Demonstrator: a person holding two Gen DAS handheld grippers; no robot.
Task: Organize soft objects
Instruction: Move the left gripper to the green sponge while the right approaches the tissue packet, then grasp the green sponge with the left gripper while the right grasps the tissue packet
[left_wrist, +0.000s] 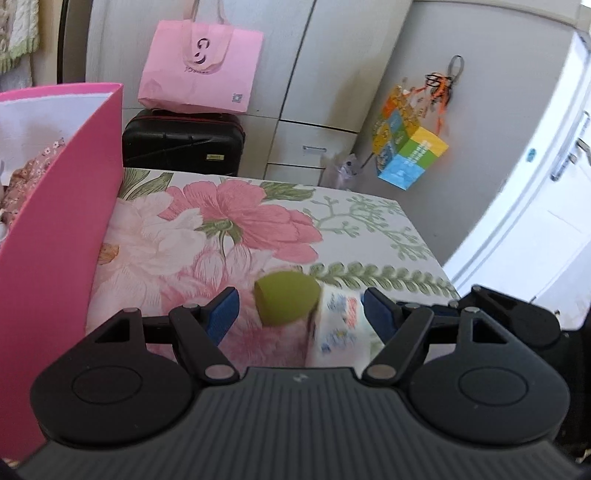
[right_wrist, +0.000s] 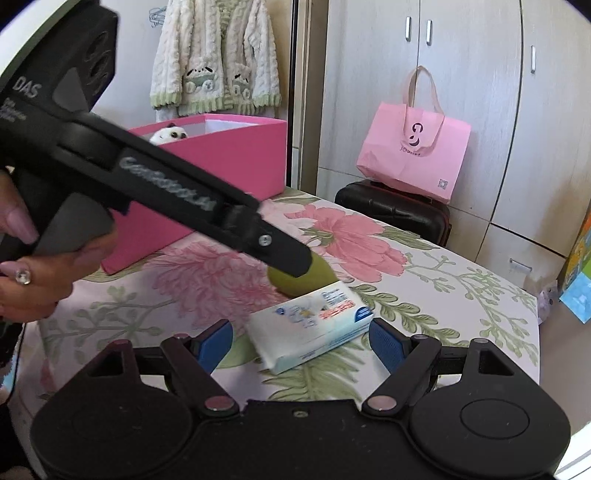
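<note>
Green sponge (left_wrist: 286, 302) between open left jaws, wipes pack (right_wrist: 310, 325) between open right jaws

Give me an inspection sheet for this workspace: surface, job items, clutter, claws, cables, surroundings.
Surface: floral bedsheet, flat.
Job's things: green sponge touching the wipes pack; pink box holds a plush toy.
Clutter: nothing seen.
Claws: left claw open around the sponge; right claw open around the wipes pack.
Cables: nothing seen.
Surroundings: pink bag on a black suitcase, wardrobe, hanging knit cardigan.
</note>
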